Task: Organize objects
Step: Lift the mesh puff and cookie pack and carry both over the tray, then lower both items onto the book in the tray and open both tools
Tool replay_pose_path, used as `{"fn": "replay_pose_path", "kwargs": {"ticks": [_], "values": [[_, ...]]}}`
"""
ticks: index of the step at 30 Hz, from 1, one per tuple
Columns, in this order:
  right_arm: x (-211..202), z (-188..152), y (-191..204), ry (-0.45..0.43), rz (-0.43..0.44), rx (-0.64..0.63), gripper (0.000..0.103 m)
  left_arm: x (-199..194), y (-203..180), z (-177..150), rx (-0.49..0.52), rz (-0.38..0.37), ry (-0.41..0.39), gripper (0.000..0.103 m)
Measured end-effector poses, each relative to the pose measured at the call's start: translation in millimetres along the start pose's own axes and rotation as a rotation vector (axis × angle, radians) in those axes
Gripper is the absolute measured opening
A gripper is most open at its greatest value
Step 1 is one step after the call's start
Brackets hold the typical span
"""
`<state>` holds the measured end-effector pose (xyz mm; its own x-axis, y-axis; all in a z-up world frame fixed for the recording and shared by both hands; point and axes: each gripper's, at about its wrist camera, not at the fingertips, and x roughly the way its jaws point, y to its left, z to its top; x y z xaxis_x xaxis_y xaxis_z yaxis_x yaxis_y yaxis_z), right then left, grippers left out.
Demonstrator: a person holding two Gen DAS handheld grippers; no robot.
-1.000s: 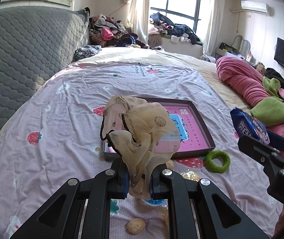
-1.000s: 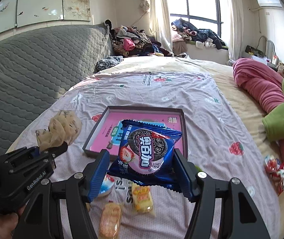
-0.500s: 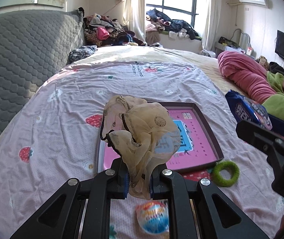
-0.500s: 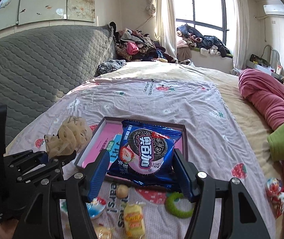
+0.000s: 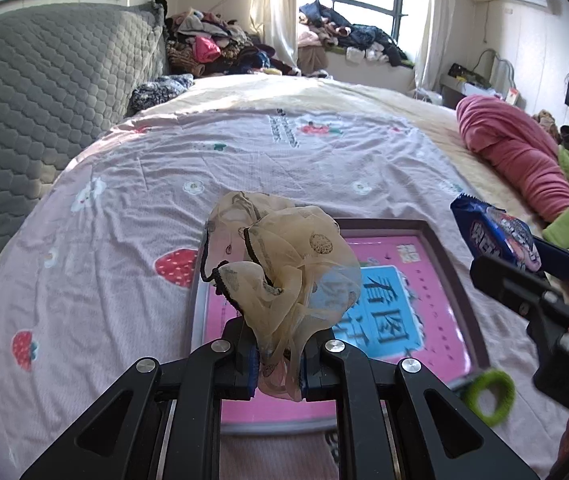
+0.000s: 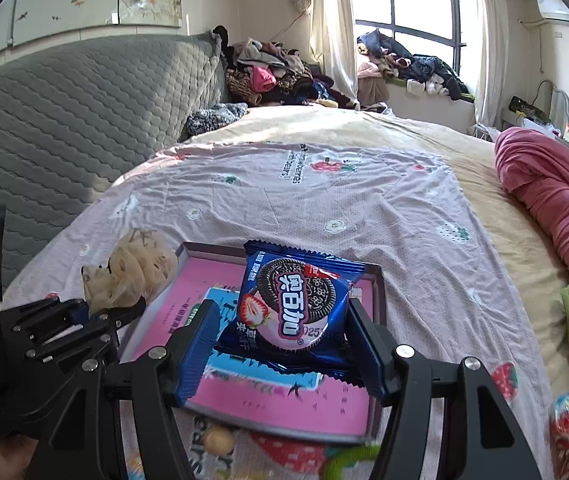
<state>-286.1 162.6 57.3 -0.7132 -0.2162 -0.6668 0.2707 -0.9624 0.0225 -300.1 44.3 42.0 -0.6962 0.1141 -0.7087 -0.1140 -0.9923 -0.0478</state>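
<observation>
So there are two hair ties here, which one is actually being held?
The beige sheer fabric scrunchie, clamped in the left gripper above the pink tray. The fuzzy green hair tie just lies loose on the bedsheet beside the tray.

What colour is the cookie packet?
The cookie packet is blue with a pink strawberry; clearest in the right wrist view.

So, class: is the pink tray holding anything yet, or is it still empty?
Empty. The tray's pink printed floor shows bare; the scrunchie and the Oreo packet are both held above it in claws.
</observation>
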Motion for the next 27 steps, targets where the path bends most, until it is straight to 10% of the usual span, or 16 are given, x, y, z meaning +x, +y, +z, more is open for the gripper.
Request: {"fn": "replay_pose_path", "kwargs": {"ticks": [27], "values": [[154.0, -5.7, -16.8, 0.235, -0.032, 0.001, 0.064, 133.4, -0.3, 9.3, 0.015, 0.031, 0.181, 0.014]]}}
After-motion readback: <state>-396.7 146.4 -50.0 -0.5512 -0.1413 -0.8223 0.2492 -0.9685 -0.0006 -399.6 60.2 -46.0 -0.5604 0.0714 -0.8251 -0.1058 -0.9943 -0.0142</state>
